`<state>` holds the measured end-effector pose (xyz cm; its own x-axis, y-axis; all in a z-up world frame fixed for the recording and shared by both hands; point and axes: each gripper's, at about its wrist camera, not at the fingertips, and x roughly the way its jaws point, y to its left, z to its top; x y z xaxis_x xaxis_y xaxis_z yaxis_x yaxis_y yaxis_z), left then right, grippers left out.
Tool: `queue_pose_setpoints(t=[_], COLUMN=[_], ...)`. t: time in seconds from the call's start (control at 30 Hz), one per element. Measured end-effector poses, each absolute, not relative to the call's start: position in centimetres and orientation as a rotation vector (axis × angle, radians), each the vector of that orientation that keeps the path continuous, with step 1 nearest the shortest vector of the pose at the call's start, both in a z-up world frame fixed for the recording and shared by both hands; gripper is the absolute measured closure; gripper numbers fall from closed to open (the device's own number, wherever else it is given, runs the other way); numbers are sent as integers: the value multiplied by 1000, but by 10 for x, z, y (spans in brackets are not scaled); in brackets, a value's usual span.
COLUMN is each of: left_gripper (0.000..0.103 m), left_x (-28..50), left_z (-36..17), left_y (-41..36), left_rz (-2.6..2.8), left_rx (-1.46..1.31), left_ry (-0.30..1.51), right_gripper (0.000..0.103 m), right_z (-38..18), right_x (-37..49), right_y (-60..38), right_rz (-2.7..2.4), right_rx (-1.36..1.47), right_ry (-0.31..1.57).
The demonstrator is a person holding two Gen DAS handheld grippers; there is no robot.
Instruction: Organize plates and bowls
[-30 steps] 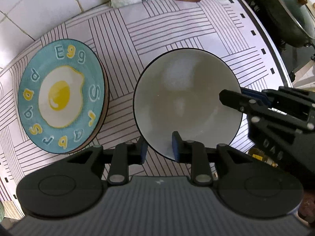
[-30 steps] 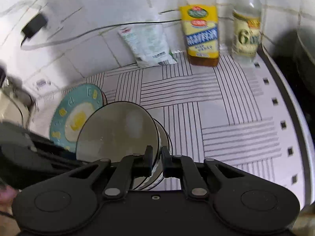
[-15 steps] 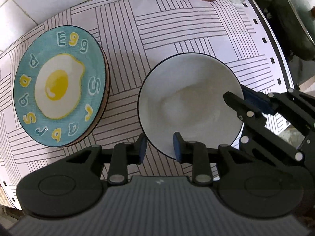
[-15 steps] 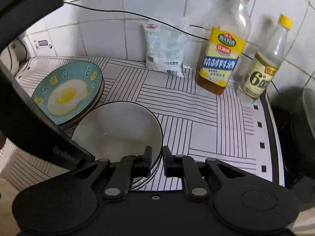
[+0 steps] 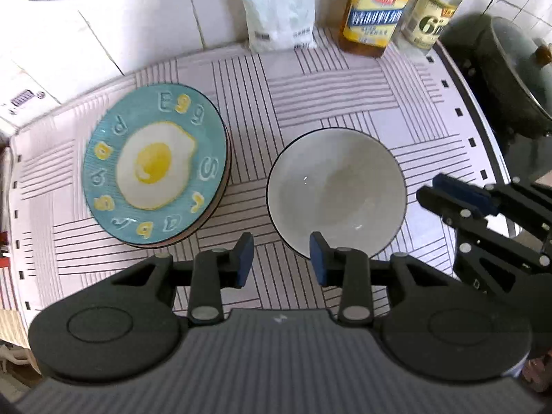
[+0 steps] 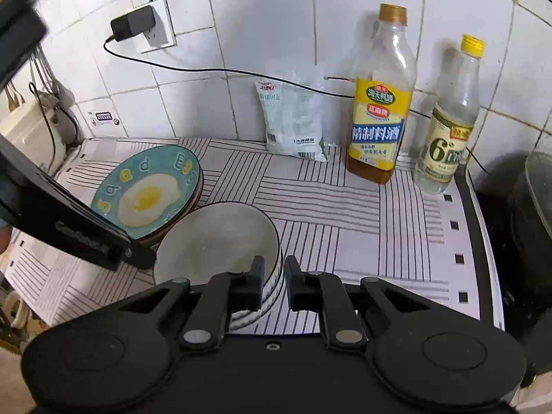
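Nearest the right wrist camera, the right gripper (image 6: 274,284) has its jaws narrowly parted on either side of the near rim of the white bowl (image 6: 215,241), which looks to sit nested on another bowl; whether the pads actually touch the rim cannot be told, and in the left view they appear just clear of it. The left gripper (image 5: 281,258) hangs above the counter (image 5: 310,96) with its jaws wide and holding nothing, the bowl's near edge just beyond them. Judging by this, the stacking is done and the step is to let go and back away: draw the right gripper straight off the rim without hooking it, so the stack does not shift or tip. The bowl is plain white inside with a thin dark rim line, upright. Just left of it, not touching, lies a stack of plates topped by the teal fried-egg plate (image 5: 155,169). Further back stand a white packet (image 6: 293,117), a yellow-labelled cooking wine bottle (image 6: 379,117) and a clear vinegar bottle (image 6: 448,127) against the tiled wall.
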<state>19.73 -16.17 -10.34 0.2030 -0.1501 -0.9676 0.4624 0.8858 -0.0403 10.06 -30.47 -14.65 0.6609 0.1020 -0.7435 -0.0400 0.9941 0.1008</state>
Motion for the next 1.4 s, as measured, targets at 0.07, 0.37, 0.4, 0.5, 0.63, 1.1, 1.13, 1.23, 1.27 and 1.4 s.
queue_pose_setpoints(t=[0.07, 0.37, 0.4, 0.5, 0.63, 1.1, 1.13, 1.23, 1.27, 1.4], left_gripper=[66, 56, 55, 55, 55, 48, 47, 45, 45, 42], left_x=[192, 168, 166, 155, 145, 108, 108, 114, 117, 127], left_z=[-93, -40, -39, -38, -46, -94, -98, -107, -109, -111], left_y=[-157, -136, -131, -123, -105, -57, -57, -58, -60, -69], left_rz=[-462, -586, -587, -576, -564, -616, -613, -619, -622, -630], left_rx=[222, 227, 219, 201, 184, 243, 235, 182, 178, 187], left_ry=[1299, 1116, 1113, 1117, 1135, 1216, 1219, 1246, 1249, 1217], right_gripper=[82, 75, 74, 72, 70, 48, 47, 38, 38, 37], right_z=[-145, -144, -144, -144, -146, -195, -200, -216, -221, -238], right_x=[91, 52, 49, 44, 38, 19, 20, 23, 24, 31], right_y=[-307, -326, -327, -327, -316, -267, -266, -261, -259, -258], right_rz=[86, 147, 148, 140, 124, 157, 149, 146, 145, 136], right_rx=[90, 102, 116, 155, 156, 21, 24, 29, 22, 38], right_ry=[832, 754, 747, 736, 735, 738, 740, 745, 749, 753])
